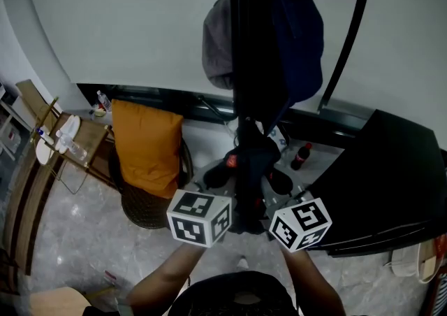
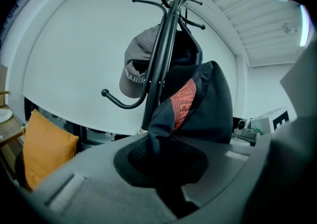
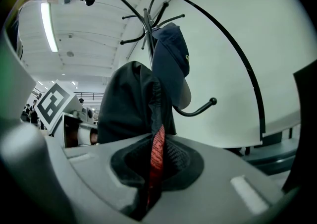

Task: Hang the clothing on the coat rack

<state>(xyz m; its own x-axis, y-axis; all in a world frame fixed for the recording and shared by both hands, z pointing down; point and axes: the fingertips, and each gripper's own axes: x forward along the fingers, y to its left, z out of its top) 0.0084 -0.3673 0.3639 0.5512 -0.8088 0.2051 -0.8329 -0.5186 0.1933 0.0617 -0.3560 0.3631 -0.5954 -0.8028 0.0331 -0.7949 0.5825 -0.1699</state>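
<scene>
A dark garment (image 1: 251, 168) with a red-orange patterned strip (image 2: 185, 100) hangs in front of the black coat rack pole (image 1: 242, 63). My left gripper (image 1: 222, 219) and right gripper (image 1: 275, 224) sit side by side below it, each shut on its cloth. In the left gripper view the fabric (image 2: 198, 109) runs down into my left gripper (image 2: 167, 171). In the right gripper view the red strip (image 3: 157, 151) is pinched in my right gripper (image 3: 152, 171). A grey cap (image 1: 218, 45) and a navy cap (image 1: 302, 38) hang on the rack's hooks.
An orange cushion (image 1: 147, 145) rests on a round wicker chair (image 1: 143, 208) at the left. A black table (image 1: 391, 182) stands at the right, with a dark bottle (image 1: 300, 156) on the floor beside it. A wooden shelf (image 1: 63, 141) lines the far left. A curved hook (image 2: 121, 101) juts out low on the rack.
</scene>
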